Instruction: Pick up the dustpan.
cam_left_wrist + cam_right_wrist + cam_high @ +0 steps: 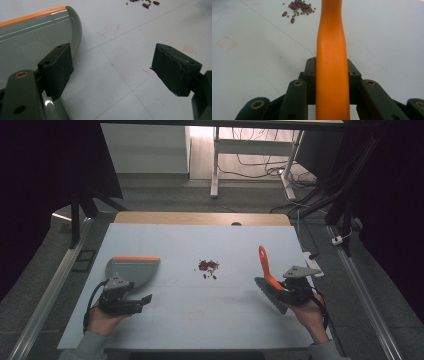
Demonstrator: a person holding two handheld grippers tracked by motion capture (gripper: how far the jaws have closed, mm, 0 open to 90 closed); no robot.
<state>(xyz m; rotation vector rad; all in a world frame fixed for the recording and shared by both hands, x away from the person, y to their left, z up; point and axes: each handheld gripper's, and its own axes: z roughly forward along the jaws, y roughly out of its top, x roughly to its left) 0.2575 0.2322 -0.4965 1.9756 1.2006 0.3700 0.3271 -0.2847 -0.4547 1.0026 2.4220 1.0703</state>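
Beans (208, 266) scattered on pale table (200, 315)

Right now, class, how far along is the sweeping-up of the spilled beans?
Done: the right hand-held gripper is shut on the brush by its orange handle. In hand: the left hand-held gripper is open beside the dustpan, not gripping it. Left: the beans sit unswept in a small pile mid-table, apart from both tools.
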